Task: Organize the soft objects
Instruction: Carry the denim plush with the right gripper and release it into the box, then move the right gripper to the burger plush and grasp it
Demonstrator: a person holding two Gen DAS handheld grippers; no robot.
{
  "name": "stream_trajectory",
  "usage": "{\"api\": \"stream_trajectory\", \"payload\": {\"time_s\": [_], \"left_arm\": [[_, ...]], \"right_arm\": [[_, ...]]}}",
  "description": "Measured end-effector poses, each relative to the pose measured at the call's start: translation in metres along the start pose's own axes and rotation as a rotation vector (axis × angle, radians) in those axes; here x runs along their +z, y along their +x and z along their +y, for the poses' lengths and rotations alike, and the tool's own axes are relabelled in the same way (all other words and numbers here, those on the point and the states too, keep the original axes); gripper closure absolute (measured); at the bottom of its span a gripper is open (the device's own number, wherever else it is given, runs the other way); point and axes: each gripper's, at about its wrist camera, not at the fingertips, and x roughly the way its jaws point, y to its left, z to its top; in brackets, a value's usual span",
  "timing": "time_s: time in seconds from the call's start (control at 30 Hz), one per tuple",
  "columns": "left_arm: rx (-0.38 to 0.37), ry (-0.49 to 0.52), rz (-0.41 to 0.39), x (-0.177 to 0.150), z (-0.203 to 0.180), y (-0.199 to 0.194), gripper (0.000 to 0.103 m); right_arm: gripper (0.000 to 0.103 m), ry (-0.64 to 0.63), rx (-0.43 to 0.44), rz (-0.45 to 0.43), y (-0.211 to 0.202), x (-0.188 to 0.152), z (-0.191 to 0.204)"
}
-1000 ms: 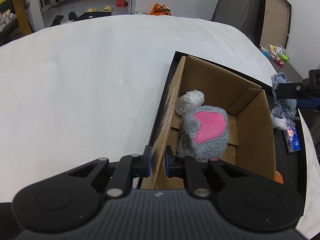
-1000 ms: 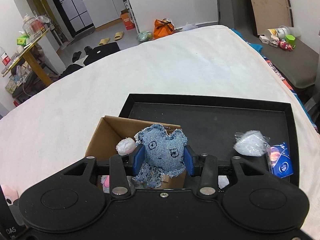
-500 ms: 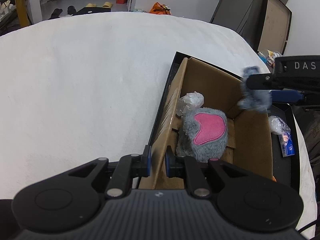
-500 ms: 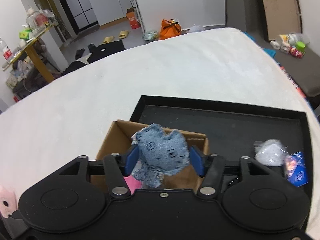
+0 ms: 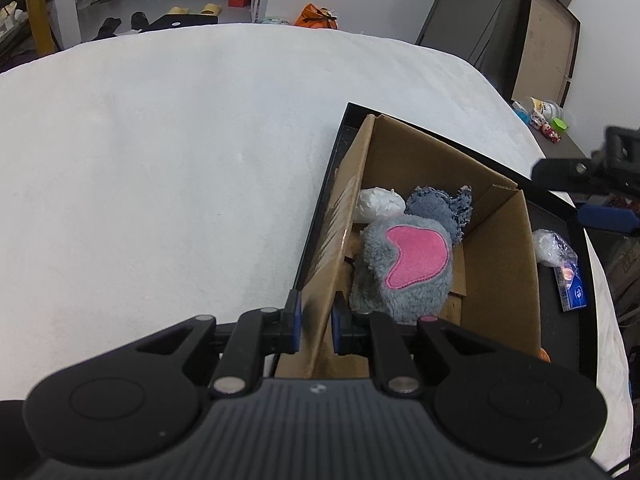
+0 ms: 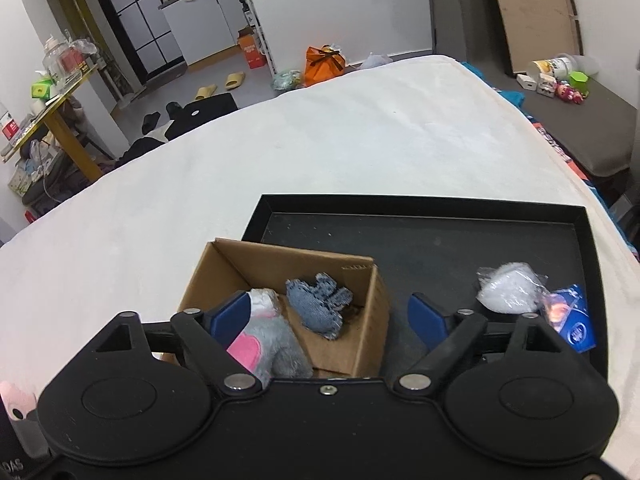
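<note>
Denim toy (image 6: 319,305), frayed-edged and pale blue, lies inside the cardboard box (image 6: 370,320) ahead of the right gripper (image 6: 328,316), whose jaws stand wide and empty. Left of it the grey-and-pink plush (image 6: 264,344) is partly hidden behind a finger. The left gripper (image 5: 314,322) pinches the box's near wall. To the right, a crinkled white bag (image 6: 508,290) rests on the black tray (image 6: 420,204).

An orange bag (image 6: 325,60) stands on the far floor. Yellow slippers (image 6: 219,85) lie left of it, near a white cabinet (image 6: 200,20).
</note>
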Motion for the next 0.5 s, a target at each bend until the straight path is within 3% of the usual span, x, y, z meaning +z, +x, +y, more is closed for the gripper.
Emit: {"api": "stream_trajectory", "payload": {"time_s": [0.5], "left_arm": [[0.031, 0.018, 0.004, 0.001, -0.01, -0.001, 0.088]], "right_arm": [[0.01, 0.043, -0.021, 0.022, -0.016, -0.024, -0.039]]}}
